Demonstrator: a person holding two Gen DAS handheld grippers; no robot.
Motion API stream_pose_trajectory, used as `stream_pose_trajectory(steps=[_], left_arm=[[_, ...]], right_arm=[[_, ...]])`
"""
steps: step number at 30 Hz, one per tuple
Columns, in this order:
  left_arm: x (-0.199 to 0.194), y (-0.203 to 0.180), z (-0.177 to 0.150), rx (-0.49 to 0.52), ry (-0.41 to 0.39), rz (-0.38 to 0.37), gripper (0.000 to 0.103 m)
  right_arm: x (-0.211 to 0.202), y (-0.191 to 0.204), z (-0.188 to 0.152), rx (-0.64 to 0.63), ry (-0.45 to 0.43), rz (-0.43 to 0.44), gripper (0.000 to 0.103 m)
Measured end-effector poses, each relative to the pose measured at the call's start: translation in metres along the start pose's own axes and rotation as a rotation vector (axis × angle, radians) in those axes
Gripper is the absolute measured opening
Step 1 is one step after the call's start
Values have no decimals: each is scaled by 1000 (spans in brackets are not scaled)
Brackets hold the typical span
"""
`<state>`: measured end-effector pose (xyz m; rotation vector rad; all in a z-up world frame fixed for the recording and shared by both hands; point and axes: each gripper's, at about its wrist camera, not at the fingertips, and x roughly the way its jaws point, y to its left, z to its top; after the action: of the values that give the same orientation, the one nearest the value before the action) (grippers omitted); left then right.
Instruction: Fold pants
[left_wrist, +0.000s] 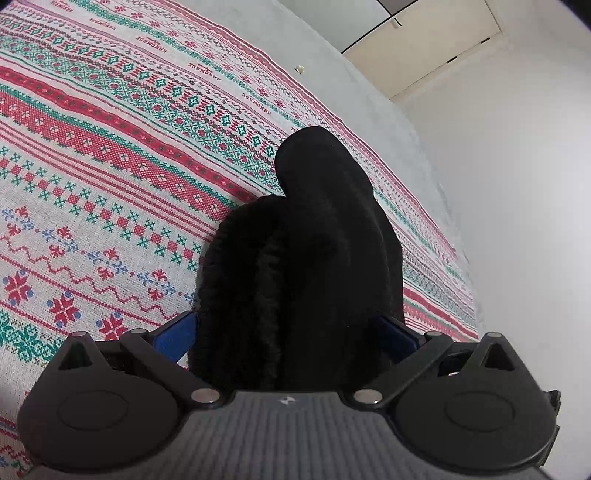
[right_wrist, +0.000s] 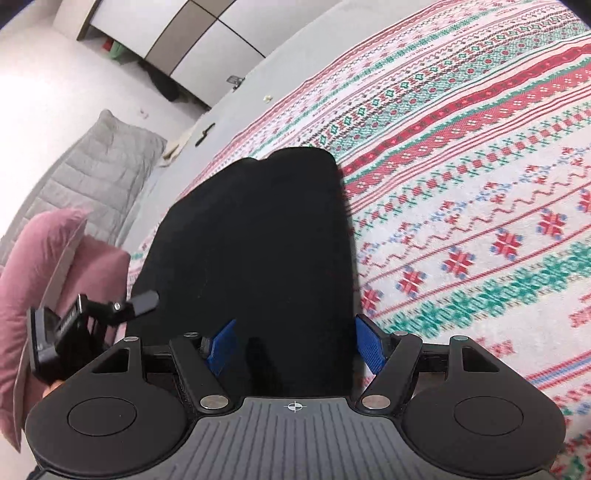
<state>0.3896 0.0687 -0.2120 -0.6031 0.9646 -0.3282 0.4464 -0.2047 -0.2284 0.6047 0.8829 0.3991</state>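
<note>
Both grippers, left gripper (left_wrist: 291, 332) and right gripper (right_wrist: 295, 343), clamp bunched black pants (right_wrist: 251, 236) lifted above the patterned blanket (left_wrist: 110, 166), probably so the far end hangs straight for folding.

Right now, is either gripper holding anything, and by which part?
Both hold the black pants: left gripper on a bunched fleecy edge, right gripper on a flat edge. Which part cannot be told.

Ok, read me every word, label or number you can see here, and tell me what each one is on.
"HANDMADE": woven repeatedly, upside down, along stripes of the patterned cloth, clearest in the left wrist view.
Right wrist view: the same bands are too blurred to read.
Writing on the black device at left: too small to read.
No numbers.
</note>
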Motion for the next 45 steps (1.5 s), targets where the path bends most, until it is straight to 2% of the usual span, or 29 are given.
stream_pose_trajectory(steps=[2, 3, 4, 6, 9, 11, 12, 15, 16, 18, 19, 20, 22, 24, 26, 30, 32, 33, 35, 39, 41, 45], left_arm=[[3, -3, -2, 12, -22, 12, 103], [3, -8, -5, 43, -42, 21, 103], [4, -14, -6, 89, -60, 21, 99], [3, -26, -7, 151, -93, 39, 92], [3, -27, -2, 105, -112, 20, 86], [0, -29, 4, 98, -165, -54, 66], [0, -33, 8, 98, -182, -92, 66], [13, -54, 14, 132, -210, -119, 66], [22, -56, 15, 115, -192, -112, 67], [48, -58, 12, 99, -137, -41, 69], [57, -58, 9, 111, -146, -4, 77], [60, -58, 6, 125, -173, -8, 80], [60, -60, 11, 132, -165, 1, 81], [58, -63, 14, 157, -168, 23, 80], [55, -66, 16, 178, -187, 58, 81], [31, -78, 18, 156, -251, 135, 84], [16, -90, 11, 194, -282, 224, 95], [10, -100, 6, 231, -305, 284, 99], [-2, -117, -9, 303, -348, 390, 103], [-20, -135, -42, 424, -390, 498, 103], [-31, -137, -63, 464, -388, 540, 103], [-54, -129, -97, 429, -375, 585, 103]], right_arm=[[4, 5, 0, -21, -12, -12, 71], [7, 8, -1, -39, -19, -20, 71], [10, 12, -1, -68, -25, -34, 68], [17, 26, -2, -162, -35, -100, 38], [15, 47, 5, -287, -57, -117, 20], [4, 52, 18, -296, -87, -94, 19], [-3, 53, 26, -297, -112, -85, 18], [-23, 51, 49, -285, -196, -55, 18], [-27, 47, 57, -269, -217, -50, 18], [-29, 35, 71, -222, -245, -62, 19], [-24, 25, 76, -205, -233, -74, 19], [-15, 15, 79, -193, -204, -99, 20], [6, -11, 79, -115, -148, -176, 33], [13, -27, 76, -58, -145, -161, 40], [11, -23, 77, -46, -142, -166, 44], [3, 1, 69, -125, -127, -253, 51], [-4, 9, 64, -156, -119, -309, 57], [-9, 17, 59, -191, -119, -352, 62], [-26, 33, 45, -303, -148, -397, 64], [-66, 65, 13, -420, -222, -362, 80], [-79, 78, -5, -476, -243, -360, 82], [-88, 101, -28, -640, -264, -386, 90]])
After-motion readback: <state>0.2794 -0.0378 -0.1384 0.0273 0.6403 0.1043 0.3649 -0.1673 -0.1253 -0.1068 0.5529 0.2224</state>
